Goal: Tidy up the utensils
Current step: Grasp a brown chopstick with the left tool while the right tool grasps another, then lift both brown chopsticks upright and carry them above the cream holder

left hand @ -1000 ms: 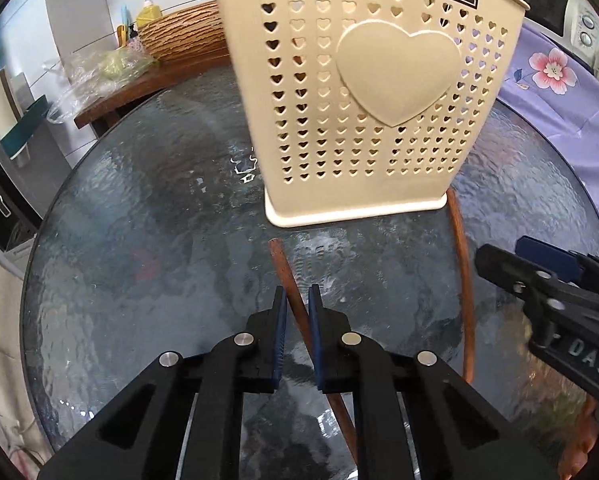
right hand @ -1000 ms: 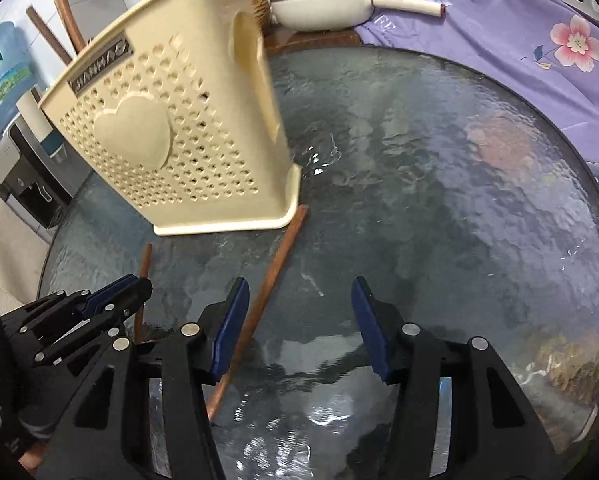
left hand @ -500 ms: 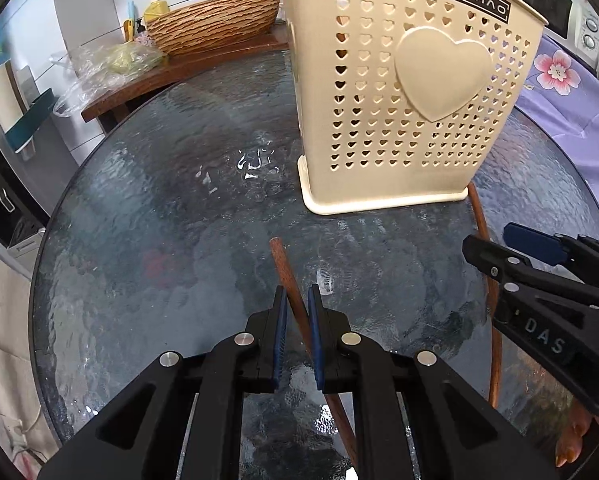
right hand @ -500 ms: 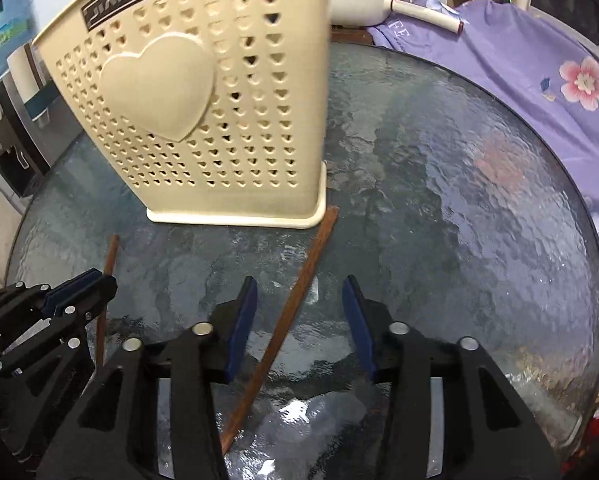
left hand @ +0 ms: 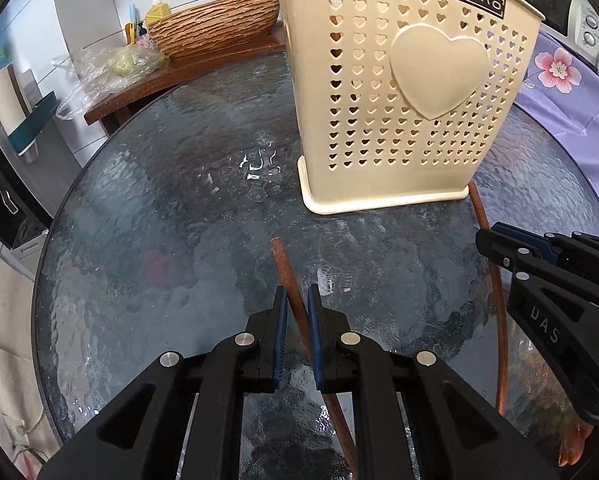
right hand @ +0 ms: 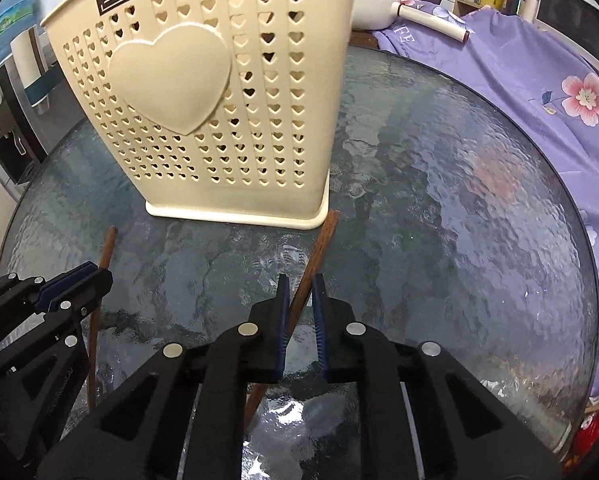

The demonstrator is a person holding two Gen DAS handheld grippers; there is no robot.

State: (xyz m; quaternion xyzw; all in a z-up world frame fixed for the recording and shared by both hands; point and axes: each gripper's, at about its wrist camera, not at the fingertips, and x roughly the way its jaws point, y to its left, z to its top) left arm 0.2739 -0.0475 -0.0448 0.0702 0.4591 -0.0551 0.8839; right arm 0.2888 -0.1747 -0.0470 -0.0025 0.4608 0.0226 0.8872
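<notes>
Cream plastic utensil holder (left hand: 411,92), perforated with heart-shaped holes and embossed with one large heart, upright on the round glass desk (left hand: 171,208) in the upper centre of both views. Contents not discernible through the holes; only a dark brown tip visible above the rim at the top edge of the left wrist view.

Left gripper (left hand: 297,300): fingers (left hand: 280,320) almost pressed together, pinching the left chopstick (left hand: 285,264) between the blue pads. Chopstick running from lower centre of the left wrist frame, up through the pads, tip protruding above the fingertips toward the holder base, well short of it. Seen also in the right wrist view at lower left, left chopstick projecting upward from the fingers.

Right gripper (right hand: 299,292): jaws just closed down, fingers (right hand: 319,320) now nearly together, pinching the right chopstick (right hand: 319,248) between the pads. Chopstick slanting from lower centre of the right wrist frame up to the right, upper end just beside the lower right corner of the holder base; contact with the base not determinable. Seen in the left wrist view at the right edge, chopstick passing behind the black fingers and curving down toward the lower right.

Both chopsticks low over or on the desk; which, not determinable.
</notes>
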